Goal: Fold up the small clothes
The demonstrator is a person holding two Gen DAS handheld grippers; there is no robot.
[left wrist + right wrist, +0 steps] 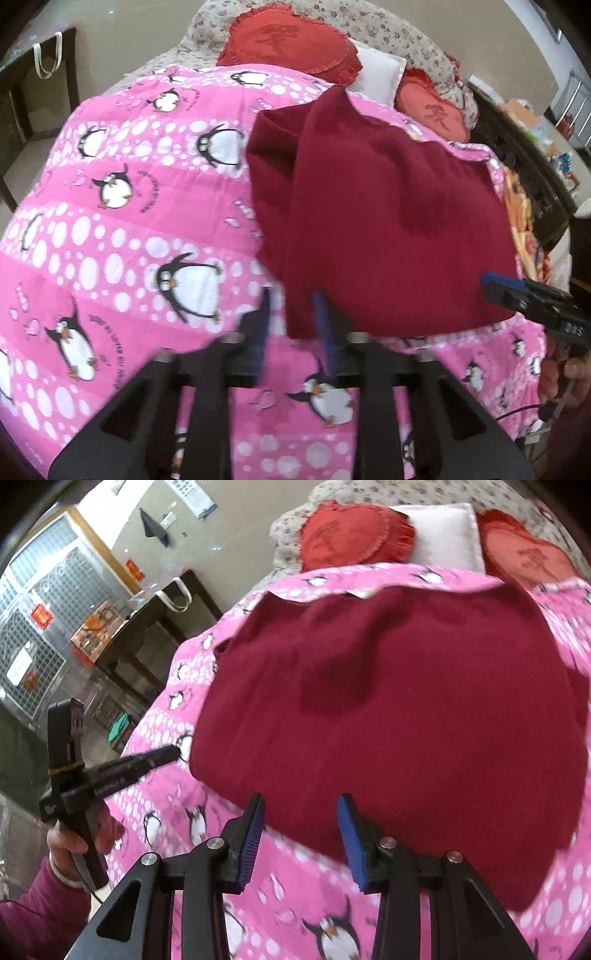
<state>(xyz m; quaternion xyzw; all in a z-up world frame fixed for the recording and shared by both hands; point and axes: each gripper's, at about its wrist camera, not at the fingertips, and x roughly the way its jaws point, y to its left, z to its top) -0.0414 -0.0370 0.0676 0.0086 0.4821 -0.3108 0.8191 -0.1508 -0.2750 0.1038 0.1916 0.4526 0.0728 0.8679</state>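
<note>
A dark red garment [388, 221] [388, 709] lies spread flat on a pink penguin quilt [129, 221] [295, 886], with a folded strip along its left side. My left gripper [292, 317] is blurred at the garment's near left corner. Its jaws stand apart, one finger over the quilt and the other at the cloth's edge, and the pads do not press the cloth. In the right wrist view the left gripper [171, 755] points at that same corner. My right gripper [301, 799] [487, 282] is open just short of the garment's near edge, with nothing between its blue pads [251, 834].
Two red heart cushions [291, 44] [354, 535] and a white pillow [447, 531] lie at the head of the bed on floral bedding [388, 29]. A dark table [147, 627] with a white bag stands beside the bed. A hand [74, 842] holds the left gripper's handle.
</note>
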